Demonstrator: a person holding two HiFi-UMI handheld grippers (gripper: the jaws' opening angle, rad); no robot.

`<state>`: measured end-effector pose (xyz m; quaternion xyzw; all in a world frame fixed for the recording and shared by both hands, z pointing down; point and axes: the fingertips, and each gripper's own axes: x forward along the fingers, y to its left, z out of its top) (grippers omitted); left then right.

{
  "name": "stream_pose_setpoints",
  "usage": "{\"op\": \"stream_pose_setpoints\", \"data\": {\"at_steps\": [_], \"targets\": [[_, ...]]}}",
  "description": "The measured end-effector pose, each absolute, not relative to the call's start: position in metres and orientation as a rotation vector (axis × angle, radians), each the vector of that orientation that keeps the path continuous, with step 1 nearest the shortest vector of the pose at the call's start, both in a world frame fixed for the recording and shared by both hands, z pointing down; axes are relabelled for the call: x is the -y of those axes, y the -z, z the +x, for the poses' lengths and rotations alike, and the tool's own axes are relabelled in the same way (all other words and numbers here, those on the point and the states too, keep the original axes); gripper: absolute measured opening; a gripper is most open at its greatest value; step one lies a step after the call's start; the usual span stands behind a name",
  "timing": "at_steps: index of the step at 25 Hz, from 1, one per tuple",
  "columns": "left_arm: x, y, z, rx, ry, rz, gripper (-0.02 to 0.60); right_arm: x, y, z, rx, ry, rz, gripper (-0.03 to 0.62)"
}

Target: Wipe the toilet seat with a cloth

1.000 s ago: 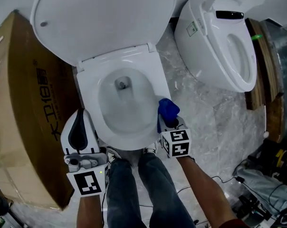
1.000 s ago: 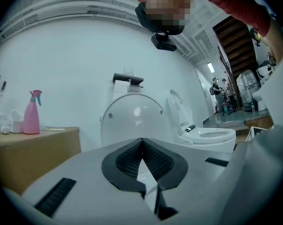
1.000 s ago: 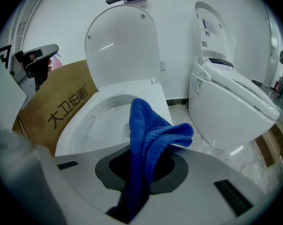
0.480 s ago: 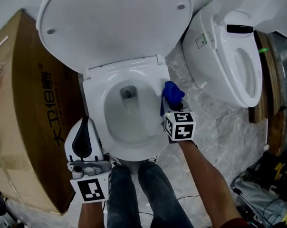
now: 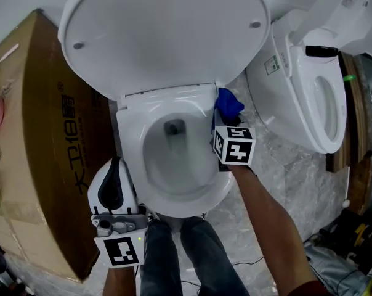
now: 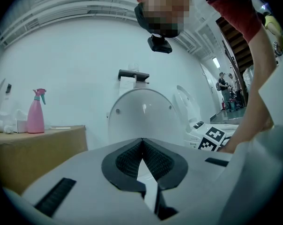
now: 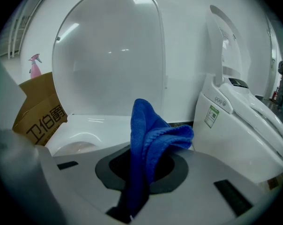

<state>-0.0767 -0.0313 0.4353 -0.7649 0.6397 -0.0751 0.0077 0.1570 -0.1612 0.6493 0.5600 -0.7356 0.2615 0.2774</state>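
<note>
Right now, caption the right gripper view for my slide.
Right tool clamps a blue cloth near the toilet seat, lid raised.

Right gripper: fingers clamped on a blue cloth, which stands up in folds. Behind it is the white toilet seat with the lid raised. A cardboard box is at left and a second toilet at right.

Cloth: blue. Toilet: white. Box, left of left gripper: brown, black print. Bottle: pink. Floor: grey marbled.
</note>
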Motion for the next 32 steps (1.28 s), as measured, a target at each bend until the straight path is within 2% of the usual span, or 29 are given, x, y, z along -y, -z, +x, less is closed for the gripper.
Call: {"op": "stream_pose_setpoints", "data": {"at_steps": [7,19,27,32], "targets": [[0.026,-0.433,-0.097,-2.035,0.233,-2.364,0.014,0.176,-0.645,0.121,1.976,-0.747,1.574,0.061],[0.014,-0.432,-0.155,-2.119,0.245,-2.286,0.015,0.163,-0.641,-0.026,2.148,-0.702,1.270,0.061],[0.010,-0.431,-0.163,-2.141,0.229,-2.292,0.015,0.162,-0.636,-0.033,2.139,-0.690,1.257,0.061],[0.019,-0.410,-0.157,-2.132,0.162,-2.297,0.015,0.156,-0.584,-0.039,2.271,-0.640,1.275,0.061]]}}
